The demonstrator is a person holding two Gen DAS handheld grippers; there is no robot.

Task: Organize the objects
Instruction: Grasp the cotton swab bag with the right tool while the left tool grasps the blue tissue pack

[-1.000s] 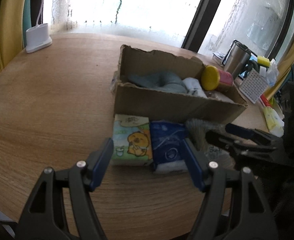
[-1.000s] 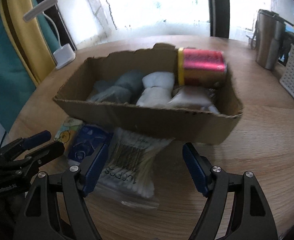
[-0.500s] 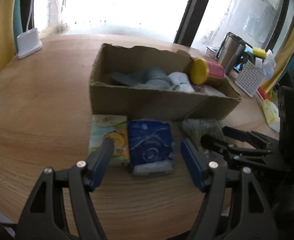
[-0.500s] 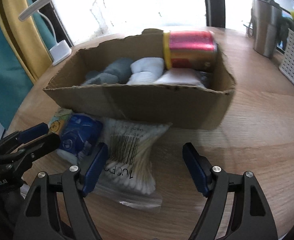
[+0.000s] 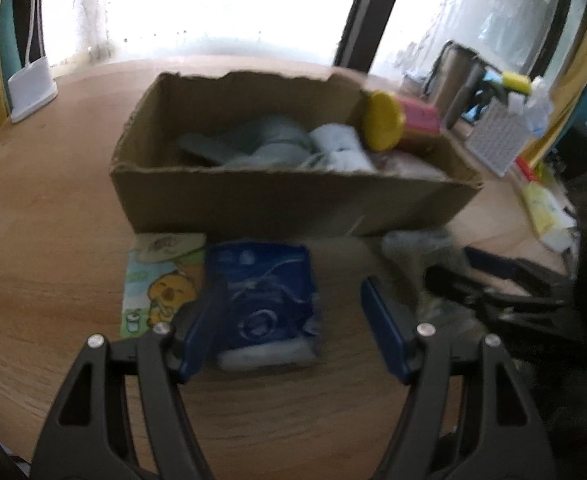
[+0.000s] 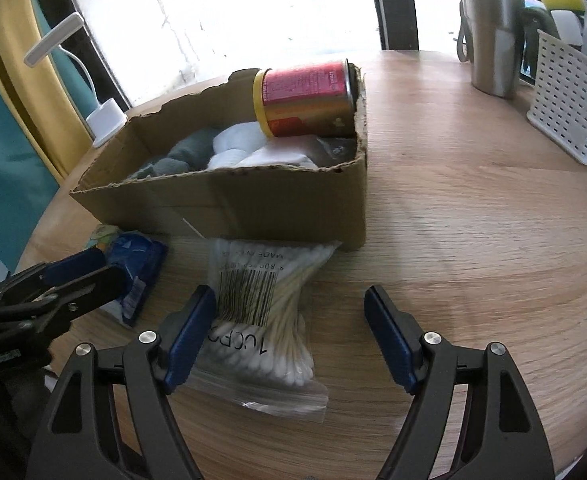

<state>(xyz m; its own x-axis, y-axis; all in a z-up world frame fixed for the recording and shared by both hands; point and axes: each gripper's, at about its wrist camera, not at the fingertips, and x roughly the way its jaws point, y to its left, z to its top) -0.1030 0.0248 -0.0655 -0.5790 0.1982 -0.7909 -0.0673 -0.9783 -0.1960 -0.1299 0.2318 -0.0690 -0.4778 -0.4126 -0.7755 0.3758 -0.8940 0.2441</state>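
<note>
A cardboard box (image 5: pixel 285 200) (image 6: pixel 253 208) on the wooden table holds grey and white cloths and a red can with a yellow lid (image 5: pixel 397 124) (image 6: pixel 305 98). In front of it lie a cartoon tissue pack (image 5: pixel 157 284), a blue tissue pack (image 5: pixel 265 300) (image 6: pixel 137 264) and a clear bag of cotton swabs (image 6: pixel 261 320). My left gripper (image 5: pixel 293 328) is open, its jaws either side of the blue pack. My right gripper (image 6: pixel 289 332) is open over the swab bag.
A steel mug (image 6: pixel 493 32) and a white perforated tray (image 6: pixel 565 100) stand at the right. A white lamp base (image 5: pixel 31 88) (image 6: pixel 105 120) sits at the back left. The table's front edge is close below both grippers.
Both grippers have moved. The left one shifted right, from over both tissue packs to over the blue pack alone. The right one came lower and nearer over the swab bag.
</note>
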